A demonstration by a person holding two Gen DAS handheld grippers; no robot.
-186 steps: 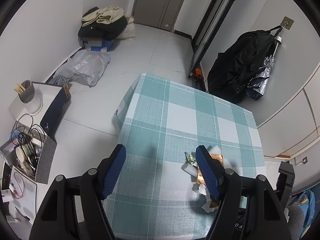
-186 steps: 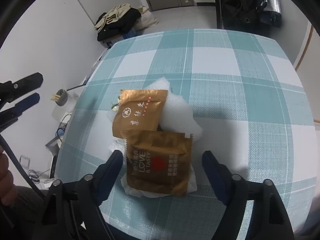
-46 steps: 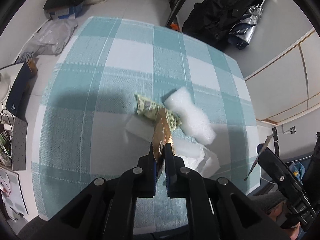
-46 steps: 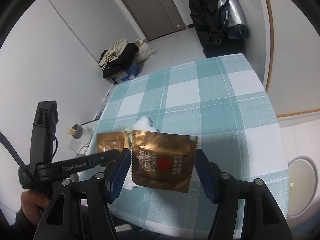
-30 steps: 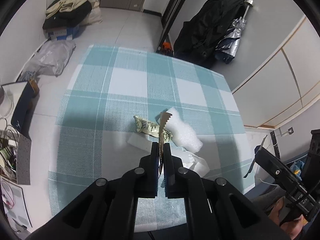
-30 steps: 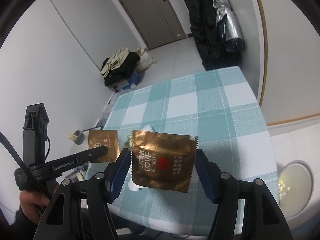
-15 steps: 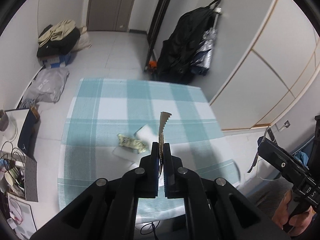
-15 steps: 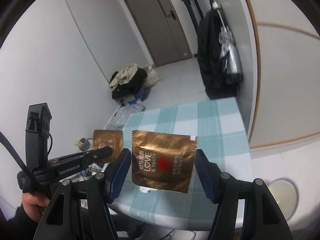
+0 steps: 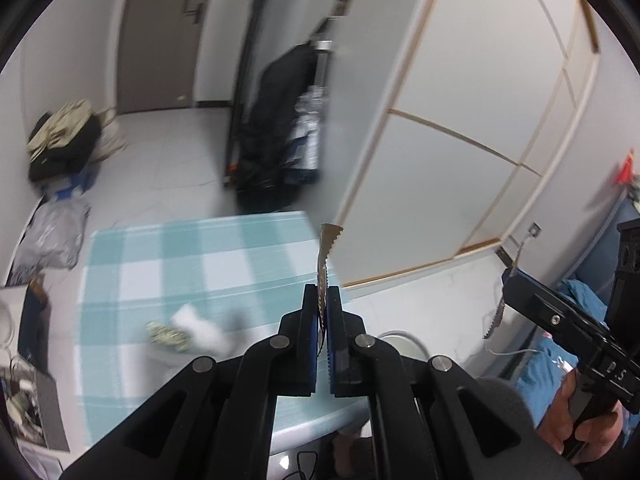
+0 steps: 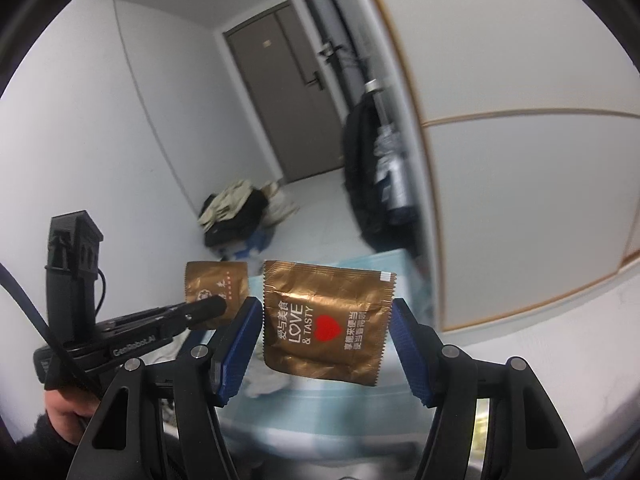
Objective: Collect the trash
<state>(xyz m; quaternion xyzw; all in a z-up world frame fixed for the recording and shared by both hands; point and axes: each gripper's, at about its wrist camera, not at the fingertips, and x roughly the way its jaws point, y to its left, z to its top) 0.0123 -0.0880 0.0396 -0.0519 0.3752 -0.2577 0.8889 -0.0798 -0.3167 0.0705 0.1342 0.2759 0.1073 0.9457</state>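
My left gripper (image 9: 322,300) is shut on a small gold sachet (image 9: 326,256), seen edge-on in the left wrist view and flat in the right wrist view (image 10: 216,282). My right gripper (image 10: 326,320) holds a larger gold "LOVE & TASTY" wrapper (image 10: 326,320) stretched between its blue pads (image 10: 236,344); it also shows edge-on in the left wrist view (image 9: 505,292). Both are lifted well above the teal checked table (image 9: 180,256). A green wrapper (image 9: 166,334) and a white foam piece (image 9: 200,326) lie on the table.
A round bin rim (image 9: 400,340) shows on the floor right of the table, another glimpse in the right wrist view (image 10: 480,436). A black coat (image 9: 280,128) hangs by the door. Bags and clothes (image 9: 60,136) lie on the floor far left.
Both grippers have risen and swung right with their wrappers. The table has dropped lower and left in view, and the bin now appears below.
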